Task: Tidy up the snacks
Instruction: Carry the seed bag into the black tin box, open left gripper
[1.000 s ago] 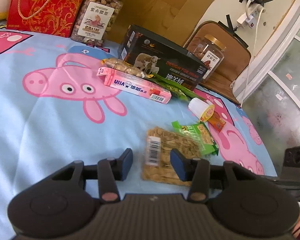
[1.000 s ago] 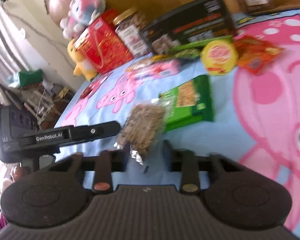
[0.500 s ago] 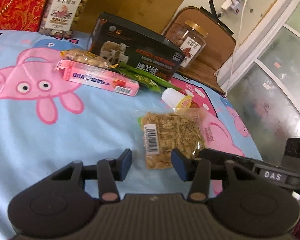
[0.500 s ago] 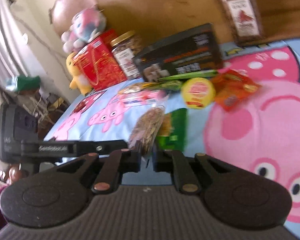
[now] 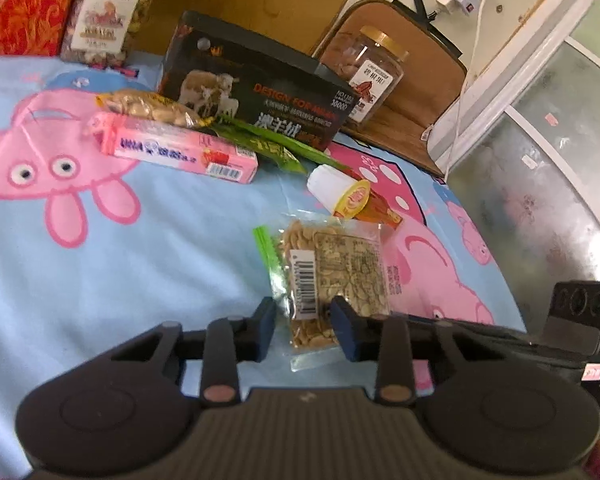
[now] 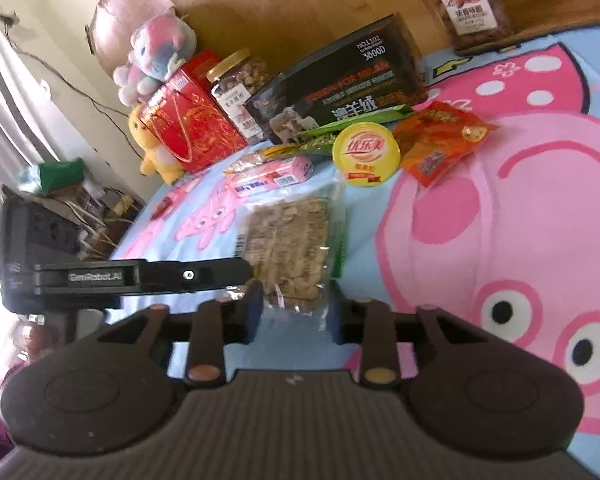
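Left gripper (image 5: 305,330): jaws spread, blue-padded fingertips (image 5: 266,326) either side of the near end of the clear plastic bag of pale seeds (image 5: 334,276). No pinch visible — gap on both sides.

Right gripper (image 6: 294,312): jaws also spread, same bag (image 6: 290,240) between them at its near edge. Can't tell whether the pads touch the film. The left tool's black body shows in the right wrist view, just left of the bag.

The seed bag lies flat on the light-blue cloth with pink pig prints (image 5: 100,264), barcode label up, on top of a green snack packet (image 5: 266,246) whose edge sticks out on the left side in the left view and on the right (image 6: 342,240) in the right view.

Behind the bag:
- white cup with a yellow foil lid (image 5: 340,192), on its side, lid facing the right camera (image 6: 367,154)
- orange-red foil sachet (image 6: 440,140) just beside the cup
- long pink carton with a barcode (image 5: 176,148)
- clear packet of nuts (image 5: 152,106) behind the pink carton, touching it
- long green wrappers (image 5: 276,146) along the front of the black cardboard box with sheep picture (image 5: 256,92)

Back row — two clear jars with gold lids, one (image 5: 112,12) left of the black box, one (image 5: 374,68) right of it; red gift bag with gold pattern (image 6: 188,128) at far left; plush toys (image 6: 160,56) beyond it.
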Tool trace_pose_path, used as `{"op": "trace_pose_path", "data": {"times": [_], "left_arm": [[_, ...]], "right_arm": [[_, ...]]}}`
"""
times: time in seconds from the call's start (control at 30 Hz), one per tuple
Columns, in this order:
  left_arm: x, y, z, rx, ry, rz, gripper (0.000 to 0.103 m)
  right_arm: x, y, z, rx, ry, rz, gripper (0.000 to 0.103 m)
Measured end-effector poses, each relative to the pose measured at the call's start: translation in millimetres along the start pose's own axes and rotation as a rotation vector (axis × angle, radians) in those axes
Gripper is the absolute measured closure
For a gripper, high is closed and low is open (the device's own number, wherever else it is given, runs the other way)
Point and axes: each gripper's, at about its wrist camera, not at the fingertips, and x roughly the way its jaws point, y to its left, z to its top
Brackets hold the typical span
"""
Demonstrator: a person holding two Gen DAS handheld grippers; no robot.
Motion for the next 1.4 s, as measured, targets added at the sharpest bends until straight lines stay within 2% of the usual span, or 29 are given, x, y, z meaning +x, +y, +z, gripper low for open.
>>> {"op": "trace_pose_path", "data": {"times": [0.07,0.1,0.23,0.4,0.5,0.63,0.73,0.83,0.93,1.0,1.03,1.17,1.23,1.33,1.4], "left_arm": [[-12.0,-2.4,-0.3,0.01,-0.022,0.006,0.075],[-19.4,-3.1,0.6,0.013,-0.038,0.01,0.082],[-34.7,-6.3,13.6,0.031,-0.077,0.016,0.082],[-34.3,-15.3,57.1,0.097,-0.147,0.053,0.082],[-23.3,-17.0,96.7,0.124,-0.194,0.072,0.082],[1.1,-14.9,144.9,0.132,-0.232,0.101,0.082],[25.3,-7.5,174.4,0.124,-0.243,0.128,0.082],[49.9,1.5,191.2,0.105,-0.222,0.161,0.082],[70.7,10.9,197.2,0.081,-0.191,0.182,0.08],[80.7,14.7,196.5,0.071,-0.166,0.194,0.078],[85.6,15.8,195.3,0.069,-0.157,0.201,0.078],[91.4,10.4,188.6,0.108,-0.154,0.226,0.077],[89.0,5.5,186.6,0.118,-0.15,0.214,0.077],[76.1,-4.8,180.8,0.13,-0.172,0.215,0.076],[59.3,-12.6,173.9,0.15,-0.205,0.197,0.076]], "right_arm": [[-2.4,4.1,1.0,-0.028,0.004,-0.009,0.086],[-4.9,4.8,1.9,-0.027,0.002,0.009,0.087],[-12.2,18.1,8.9,-0.082,-0.026,0.027,0.087],[-5.8,31.8,44.5,-0.165,-0.089,0.012,0.088],[5.3,32.0,75.2,-0.219,-0.141,-0.011,0.088],[27.0,18.4,126.3,-0.225,-0.177,-0.039,0.088],[50.2,1.9,163.8,-0.219,-0.18,-0.066,0.088],[71.0,-13.1,185.7,-0.206,-0.156,-0.094,0.088],[90.6,-28.0,197.4,-0.18,-0.109,-0.109,0.087],[98.3,-35.4,199.5,-0.156,-0.08,-0.116,0.077],[99.8,-38.5,199.3,-0.144,-0.075,-0.116,0.075],[97.3,-42.4,195.5,-0.134,-0.089,-0.14,0.072],[91.7,-42.5,193.7,-0.123,-0.096,-0.119,0.072],[79.7,-34.3,187.9,-0.164,-0.113,-0.15,0.072],[59.8,-31.2,185.5,-0.157,-0.166,-0.136,0.07]]}}
